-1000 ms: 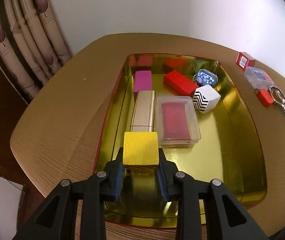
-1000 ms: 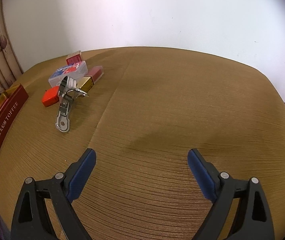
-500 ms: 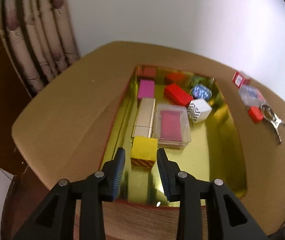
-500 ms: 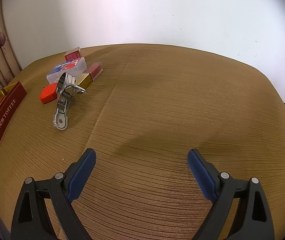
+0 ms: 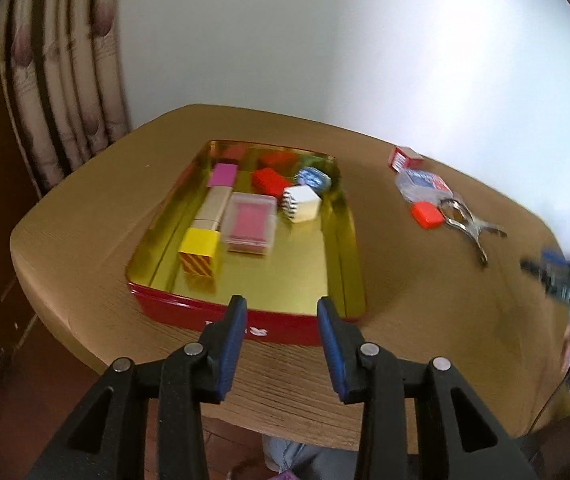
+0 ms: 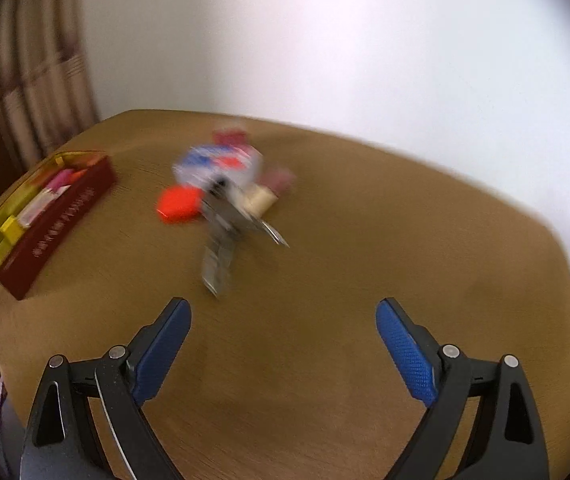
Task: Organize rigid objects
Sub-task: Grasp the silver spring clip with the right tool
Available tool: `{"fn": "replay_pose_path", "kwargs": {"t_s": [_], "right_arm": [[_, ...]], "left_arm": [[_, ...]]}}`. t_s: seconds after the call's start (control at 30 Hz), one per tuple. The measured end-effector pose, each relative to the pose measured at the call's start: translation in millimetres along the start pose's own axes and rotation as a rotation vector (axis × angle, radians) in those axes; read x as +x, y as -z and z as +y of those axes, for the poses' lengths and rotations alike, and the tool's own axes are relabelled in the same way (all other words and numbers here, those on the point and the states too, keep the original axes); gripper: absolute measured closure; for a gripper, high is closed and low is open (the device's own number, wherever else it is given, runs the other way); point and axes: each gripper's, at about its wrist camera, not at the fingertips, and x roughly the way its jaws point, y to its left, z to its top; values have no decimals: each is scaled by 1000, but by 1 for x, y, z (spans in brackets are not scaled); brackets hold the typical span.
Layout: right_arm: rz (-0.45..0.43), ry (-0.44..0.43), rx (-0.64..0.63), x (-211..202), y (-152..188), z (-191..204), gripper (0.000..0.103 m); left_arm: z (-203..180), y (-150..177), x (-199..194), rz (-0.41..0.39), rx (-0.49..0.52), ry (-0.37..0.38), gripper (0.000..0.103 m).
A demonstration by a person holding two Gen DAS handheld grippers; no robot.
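1. Since a second ago, the yellow block [image 5: 199, 255] has been released by the left tongs [image 5: 281, 312] and is left standing in the tin [image 5: 245, 322]; the left tongs have been drawn back past the tin's near red wall.
2. The left tongs are seen slightly parted with nothing between the blue pads [image 5: 232, 336]; the jaws are not gripping anything.
3. The yellow block, striped on its near face, is placed in the tin's 7 o'clock corner, touching the end of the gold ribbed box [image 5: 215, 206].
4. A pink block [image 5: 223, 175] is set at 12 o'clock of the gold ribbed box, along the tin's left wall.
5. A clear case [image 5: 250, 229] with a pink insert is laid just beside the gold ribbed box, at its 3 o'clock.
6. A red block [image 5: 271, 182], a zigzag-patterned cube [image 5: 301, 202] and a blue patterned piece [image 5: 312, 178] are gathered toward the tin's far end.
7. On the worktop [image 5: 405, 280], at 3 o'clock of the tin and well apart from it, a small red box [image 5: 403, 158], a clear card case [image 5: 423, 184], an orange-red piece [image 5: 427, 215] and a metal clip [image 5: 471, 228] are grouped.
8. The right tongs [image 6: 283, 344] are held wide open and empty above bare worktop; the same group is seen blurred at their 11 o'clock, with a small gold piece [image 6: 261, 199] among it.
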Motion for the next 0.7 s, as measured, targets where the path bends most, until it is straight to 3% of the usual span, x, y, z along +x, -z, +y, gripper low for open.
{"fn": "replay_pose_path", "kwargs": {"t_s": [0.13,0.27,0.4,0.47,0.57,0.6,0.7], "right_arm": [[49,21,-153,22,-46,30,4],[118,18,-216,50,-64,48,5],[188,79,-289,81,-67,63,7],[221,105,-300,91,-65,63,17],[287,117,-288,108,-64,61,47],[306,127,-287,113,-63,60,63],[335,132,-277,119,-60,58,66]], "left_arm": [[-10,4,0,0,48,10,66],[-5,3,-5,-18,39,32,66],[-1,3,-3,1,24,48,66],[2,3,-1,18,10,68,66],[5,3,2,37,2,74,66],[5,3,3,40,1,76,66],[5,3,7,52,-2,77,66]]}}
